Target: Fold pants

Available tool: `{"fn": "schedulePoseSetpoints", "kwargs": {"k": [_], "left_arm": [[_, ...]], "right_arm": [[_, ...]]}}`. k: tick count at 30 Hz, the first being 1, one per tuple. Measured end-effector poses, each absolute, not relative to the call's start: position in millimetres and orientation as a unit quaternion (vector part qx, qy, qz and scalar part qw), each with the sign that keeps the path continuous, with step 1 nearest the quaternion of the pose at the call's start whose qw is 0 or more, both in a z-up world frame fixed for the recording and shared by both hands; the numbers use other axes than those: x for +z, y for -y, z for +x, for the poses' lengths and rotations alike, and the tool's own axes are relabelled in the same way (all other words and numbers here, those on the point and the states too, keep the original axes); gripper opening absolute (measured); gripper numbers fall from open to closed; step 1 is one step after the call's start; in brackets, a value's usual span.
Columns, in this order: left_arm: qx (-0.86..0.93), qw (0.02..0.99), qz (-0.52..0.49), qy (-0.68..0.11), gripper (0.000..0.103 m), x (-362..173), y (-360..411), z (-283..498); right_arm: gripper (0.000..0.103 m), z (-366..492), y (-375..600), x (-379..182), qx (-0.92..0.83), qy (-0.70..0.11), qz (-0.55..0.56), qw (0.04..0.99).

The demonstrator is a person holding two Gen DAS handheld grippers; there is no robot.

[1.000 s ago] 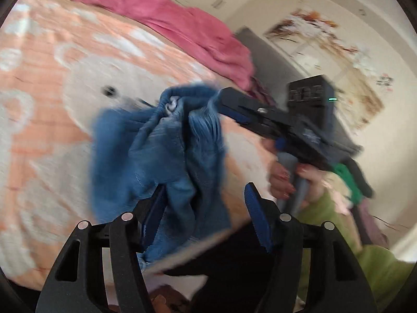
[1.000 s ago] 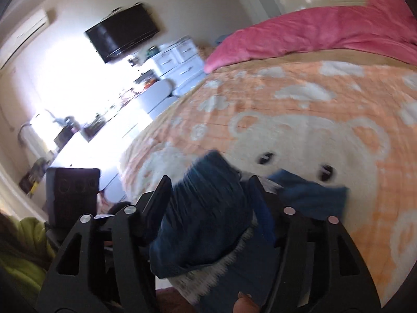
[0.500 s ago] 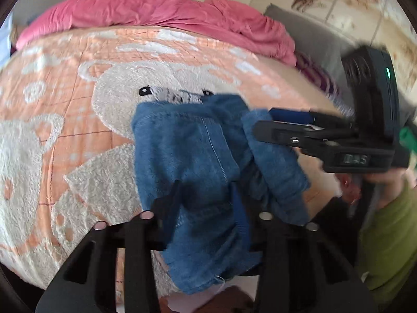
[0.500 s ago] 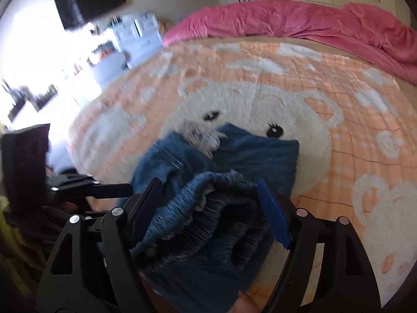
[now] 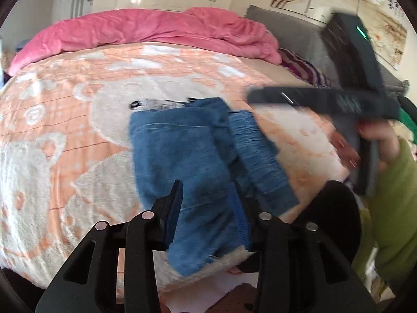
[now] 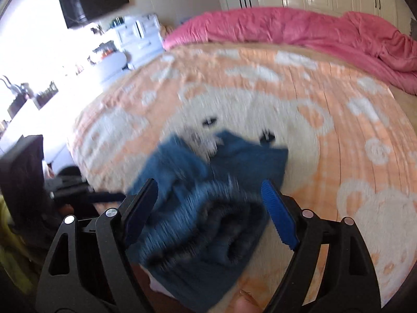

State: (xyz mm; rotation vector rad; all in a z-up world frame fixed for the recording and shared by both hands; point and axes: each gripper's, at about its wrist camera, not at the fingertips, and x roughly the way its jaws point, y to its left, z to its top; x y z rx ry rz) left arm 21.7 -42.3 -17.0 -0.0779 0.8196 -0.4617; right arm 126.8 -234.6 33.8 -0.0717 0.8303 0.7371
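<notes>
1. Location of the item: the pants (image 5: 187,156), blue denim, lie bundled on the near part of the bed (image 5: 65,140), over the bear-patterned blanket and close to its near edge. They are folded over themselves into a thick, uneven packet, not yet a tidy flat stack.

2. Left claw (image 5: 208,208): its jaws stand narrow with the near edge of the denim between them; the pads appear to press on the cloth, so it is judged clamped on the pants.

3. Right claw (image 6: 208,208): its jaws are opening. The ribbed waistband roll (image 6: 203,221) sits between them, but both pads show clear of the cloth, so nothing is gripped. The picture is blurred, which limits certainty.

4. In the left wrist view the right claw's body appears to the right of the pants, held by a hand (image 5: 375,140) with a green sleeve behind it.

5. Handling judgement: the denim is soft, limp and fairly light. It will sag and spill open if lifted by one layer. It is not fragile or slippery.

6. Recommended hold: pinch all layers together at a folded edge or at the firm elastic waistband, one claw at each end, so the packet stays closed while it is flattened.

7. Risk: a single-layer pinch would undo the fold.
</notes>
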Motion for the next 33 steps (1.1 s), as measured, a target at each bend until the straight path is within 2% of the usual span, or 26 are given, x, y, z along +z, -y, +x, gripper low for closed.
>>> {"fn": "schedulePoseSetpoints", "kwargs": {"k": [1, 3, 5, 6, 14, 19, 21, 22, 28, 33], "left_arm": [[-0.232, 0.887, -0.038, -0.398, 0.03, -18, 46, 21], [-0.252, 0.873, -0.033, -0.416, 0.024, -27, 57, 19], [-0.255, 0.867, -0.019, -0.429, 0.024, -38, 66, 16], [-0.256, 0.864, -0.014, -0.434, 0.024, -42, 69, 15], [-0.265, 0.858, -0.016, -0.439, 0.024, -49, 70, 16], [-0.269, 0.855, -0.025, -0.441, 0.024, -51, 67, 19], [-0.27, 0.855, -0.03, -0.443, 0.024, -51, 66, 20], [-0.269, 0.854, -0.031, -0.443, 0.024, -51, 65, 20], [-0.267, 0.855, -0.032, -0.443, 0.024, -47, 61, 20], [-0.264, 0.856, -0.032, -0.443, 0.024, -46, 63, 22]], "right_arm": [[0.073, 134, 225, 37, 0.353, -0.395, -0.045, 0.847], [0.047, 153, 204, 37, 0.372, -0.409, -0.055, 0.831], [0.04, 169, 188, 31, 0.381, -0.428, -0.052, 0.818], [0.03, 179, 176, 24, 0.379, -0.443, -0.063, 0.81], [0.028, 176, 143, -11, 0.402, -0.494, -0.114, 0.762], [0.036, 174, 144, -21, 0.388, -0.509, -0.126, 0.758], [0.025, 171, 140, -28, 0.39, -0.514, -0.137, 0.752], [0.009, 169, 140, -27, 0.392, -0.511, -0.139, 0.752], [0.006, 169, 142, -7, 0.365, -0.473, -0.144, 0.789], [0.006, 171, 126, -24, 0.343, -0.474, -0.187, 0.789]]}}
